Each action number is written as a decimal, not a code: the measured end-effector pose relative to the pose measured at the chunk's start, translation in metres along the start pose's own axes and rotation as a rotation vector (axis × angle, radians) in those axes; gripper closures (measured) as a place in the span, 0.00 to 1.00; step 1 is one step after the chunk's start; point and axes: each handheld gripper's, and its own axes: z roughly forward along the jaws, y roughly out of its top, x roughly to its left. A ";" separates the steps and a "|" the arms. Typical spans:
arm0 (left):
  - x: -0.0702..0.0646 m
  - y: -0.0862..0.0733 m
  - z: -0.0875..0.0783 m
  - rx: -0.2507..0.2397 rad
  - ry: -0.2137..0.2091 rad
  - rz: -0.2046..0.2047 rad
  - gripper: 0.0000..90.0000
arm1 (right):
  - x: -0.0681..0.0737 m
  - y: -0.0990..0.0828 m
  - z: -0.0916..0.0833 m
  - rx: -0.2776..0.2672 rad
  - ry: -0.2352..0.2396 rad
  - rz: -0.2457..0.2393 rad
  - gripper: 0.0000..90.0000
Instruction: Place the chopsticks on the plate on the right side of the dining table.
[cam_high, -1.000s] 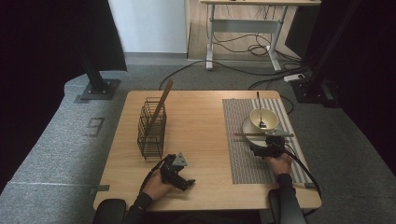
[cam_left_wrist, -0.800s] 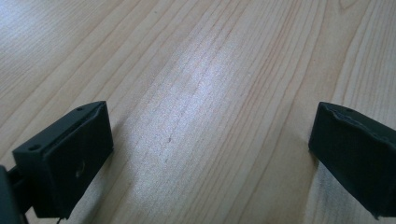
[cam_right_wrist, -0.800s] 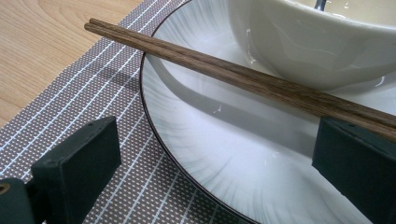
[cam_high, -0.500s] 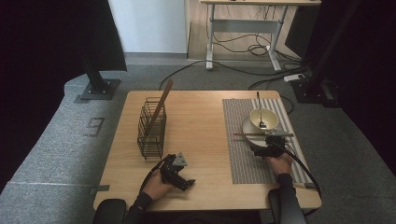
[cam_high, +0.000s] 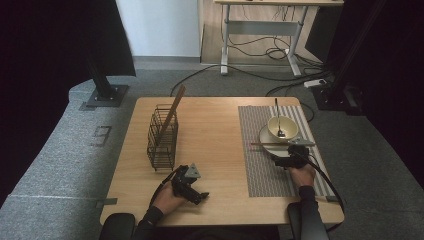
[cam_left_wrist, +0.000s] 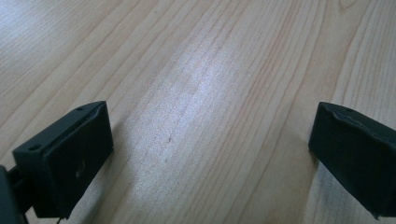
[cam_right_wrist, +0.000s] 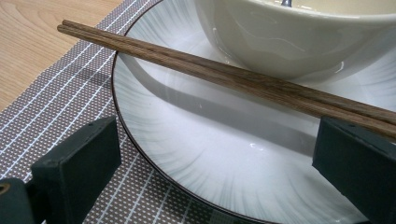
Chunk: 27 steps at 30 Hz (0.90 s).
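Pair of long dark-brown wooden chopsticks (cam_right_wrist: 224, 77): thin, straight, side by side, lying across rim of round white plate w/ dark edge (cam_right_wrist: 187, 163), just in front of cream ceramic bowl (cam_right_wrist: 299, 42), on grey striped placemat (cam_high: 260, 165) at table's right. Right gripper (cam_right_wrist: 217, 163) low over plate's near edge, pointed at chopsticks, jaws spread wide, gripping nothing. Left gripper (cam_left_wrist: 210, 158) down near bare light-wood tabletop (cam_left_wrist: 196, 70), jaws also wide, empty.
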 end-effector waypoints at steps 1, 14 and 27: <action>0.000 0.000 0.000 0.000 0.000 0.000 0.00 | 0.000 0.000 0.000 0.000 0.000 0.000 0.00; 0.000 0.000 0.000 0.000 0.000 0.000 0.00 | -0.001 0.000 0.000 0.001 0.002 -0.006 0.00; -0.001 0.000 0.000 -0.003 -0.003 0.001 0.00 | 0.003 -0.002 -0.033 -0.037 -0.029 -0.039 0.00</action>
